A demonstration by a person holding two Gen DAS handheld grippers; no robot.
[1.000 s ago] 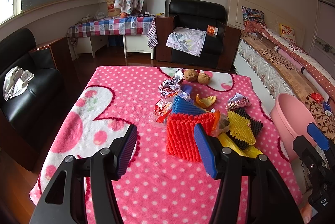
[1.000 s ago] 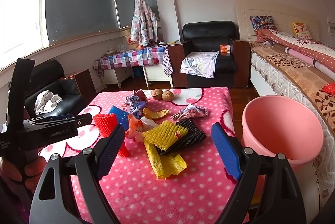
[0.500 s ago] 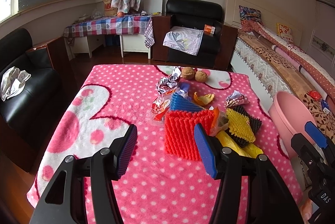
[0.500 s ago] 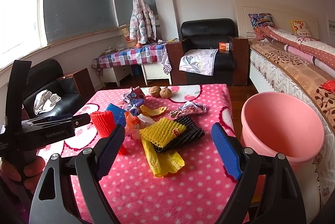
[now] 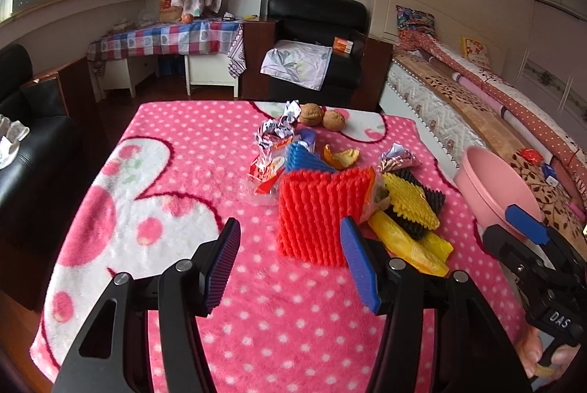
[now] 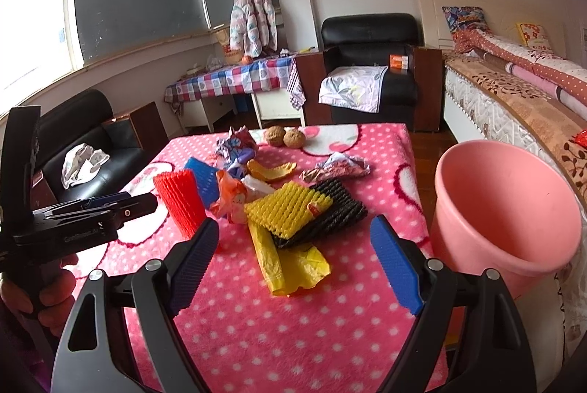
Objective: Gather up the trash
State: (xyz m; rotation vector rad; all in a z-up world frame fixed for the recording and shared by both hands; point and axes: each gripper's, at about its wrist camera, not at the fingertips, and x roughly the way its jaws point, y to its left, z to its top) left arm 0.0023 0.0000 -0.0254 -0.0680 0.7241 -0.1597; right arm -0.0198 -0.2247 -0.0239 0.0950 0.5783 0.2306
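Observation:
Trash lies in a heap on the pink dotted table (image 5: 176, 195): a red foam net (image 5: 315, 209) standing upright, a blue foam net (image 5: 304, 158), yellow (image 5: 409, 198) and black (image 5: 429, 198) foam nets, a yellow plastic bag (image 5: 414, 246), foil wrappers (image 5: 273, 132), an orange peel (image 5: 341, 156) and two walnuts (image 5: 323, 117). A pink bucket (image 6: 502, 206) stands at the table's right side. My left gripper (image 5: 290, 264) is open and empty, just short of the red net. My right gripper (image 6: 293, 264) is open and empty over the yellow bag (image 6: 290, 261).
A bed (image 5: 477, 92) runs along the right behind the bucket. A black armchair (image 5: 315, 40) and a checked side table (image 5: 165, 40) stand beyond the table's far edge. A black sofa (image 5: 22, 136) is on the left.
Both grippers have moved slightly forward toward the trash heap; the heap looks a little closer. Both stay open and empty.

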